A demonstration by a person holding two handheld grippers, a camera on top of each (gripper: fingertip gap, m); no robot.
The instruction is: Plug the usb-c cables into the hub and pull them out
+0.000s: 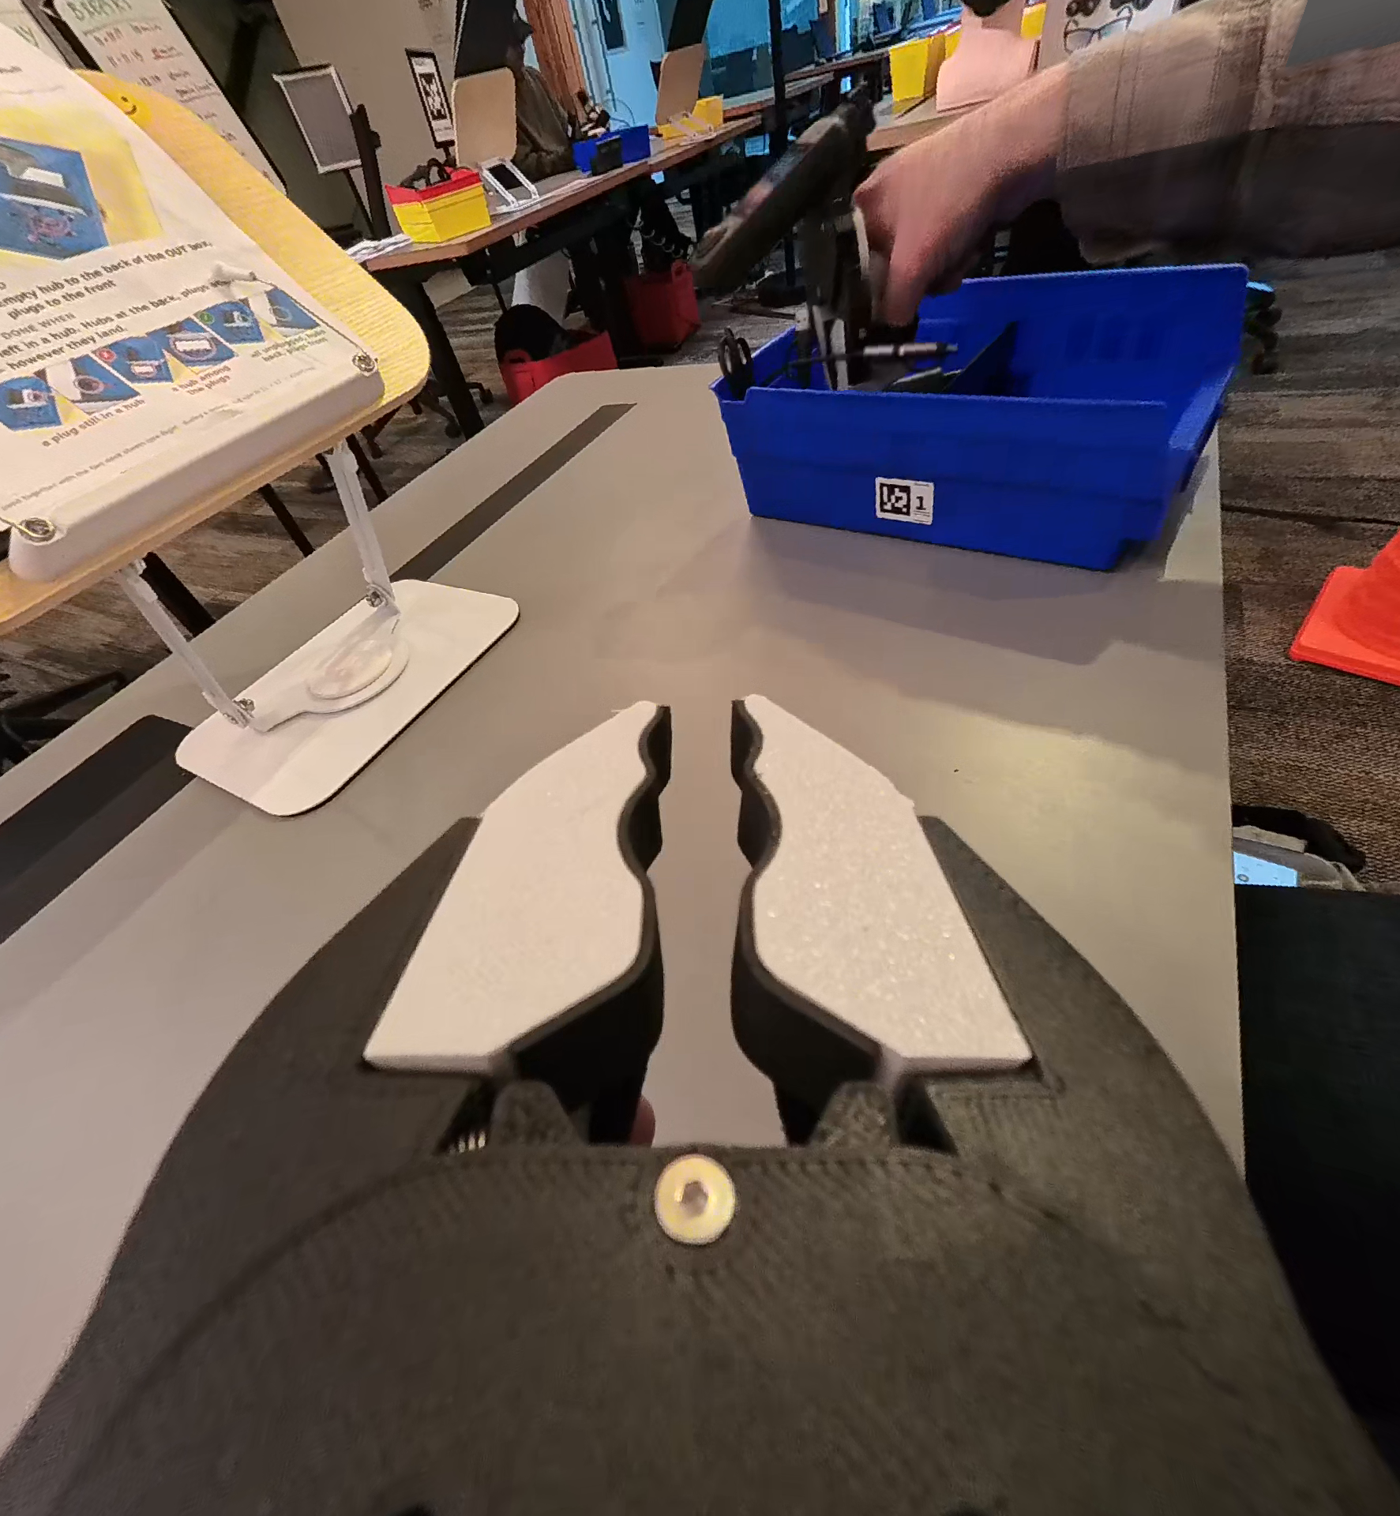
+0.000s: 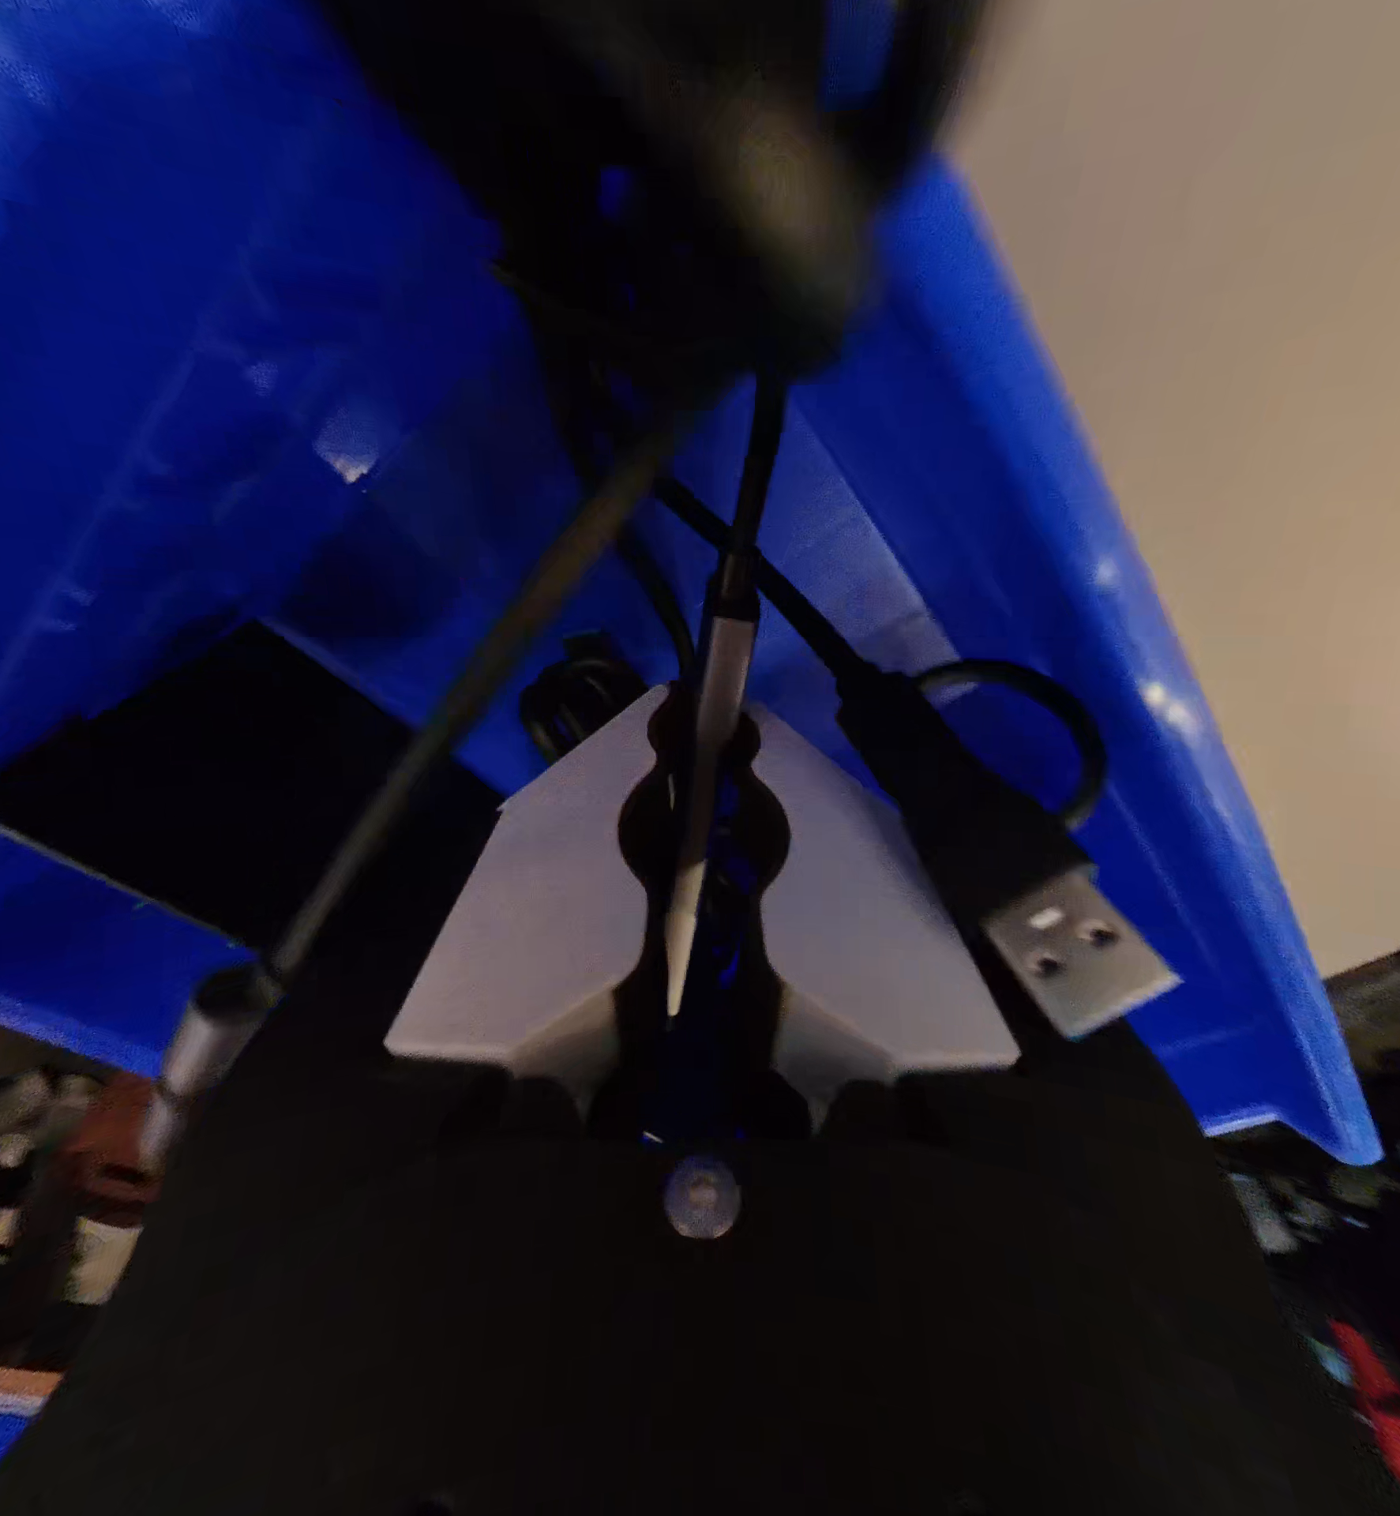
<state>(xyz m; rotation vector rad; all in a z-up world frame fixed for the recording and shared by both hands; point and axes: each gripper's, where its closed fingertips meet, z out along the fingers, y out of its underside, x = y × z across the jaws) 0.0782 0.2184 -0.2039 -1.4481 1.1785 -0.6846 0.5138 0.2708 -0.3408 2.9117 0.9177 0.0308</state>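
Right now the right gripper [image 2: 700,820] is down inside the blue bin [image 1: 967,459], which sits at the far right corner of the grey table [image 1: 680,591]. Its fingers are pinched on a slim silver cable plug [image 2: 717,738], plug tip pointing back toward the camera, dark cord running up out of the grip. Another cable with a flat silver plug [image 2: 1082,943] lies just right of the fingers, and more dark cords cross behind. View is blurred; can't pick out the hub for sure.

Left gripper [image 1: 700,738] hovers over the near table edge, fingers slightly apart, holding nothing.

Likely step: lifting one cable out of the tangle. Do it well: keep the pinch on the plug body, lift straight up, watch that neighbouring cords don't snag and drag along.
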